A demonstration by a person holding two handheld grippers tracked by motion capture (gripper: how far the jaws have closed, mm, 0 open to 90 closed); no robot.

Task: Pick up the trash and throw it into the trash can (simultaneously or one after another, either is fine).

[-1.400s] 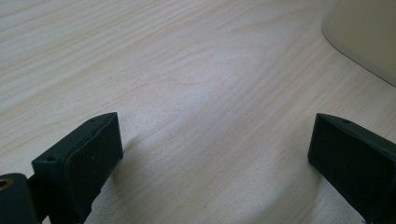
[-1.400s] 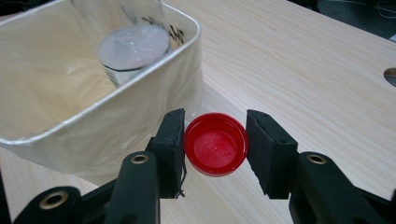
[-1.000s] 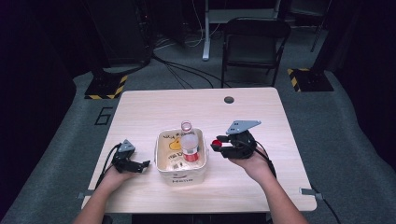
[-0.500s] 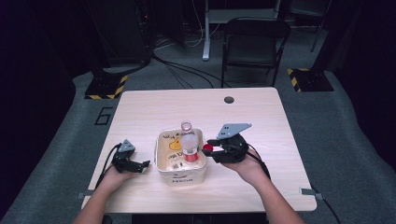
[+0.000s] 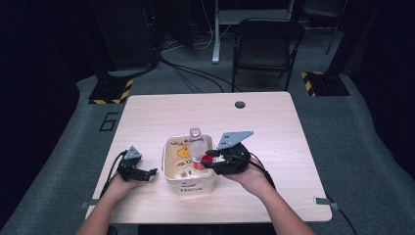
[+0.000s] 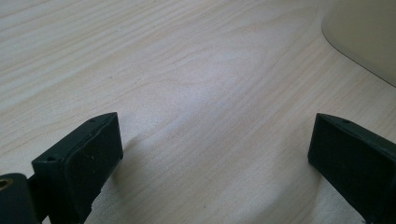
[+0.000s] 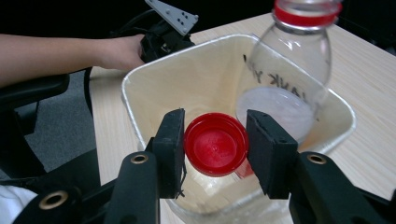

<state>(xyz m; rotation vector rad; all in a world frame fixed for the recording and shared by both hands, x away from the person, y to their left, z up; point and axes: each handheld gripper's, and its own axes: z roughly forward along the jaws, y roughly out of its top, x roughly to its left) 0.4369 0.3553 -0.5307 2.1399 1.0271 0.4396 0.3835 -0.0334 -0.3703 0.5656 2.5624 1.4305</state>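
Our right tongs [image 7: 215,144] grasp a red cap [image 7: 215,150] above the tub [image 5: 169,171], beside the clear bottle [image 7: 292,79] standing in it. Our left tongs [image 6: 215,154] rest released near the desk's [image 5: 274,122] front left corner.

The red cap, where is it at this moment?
The red cap is clamped between the right gripper's jaws, above the white bin, beside the clear bottle.

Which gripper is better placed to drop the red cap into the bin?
Right: the right gripper already clamps the red cap above the bin; the left gripper sits open on the table.
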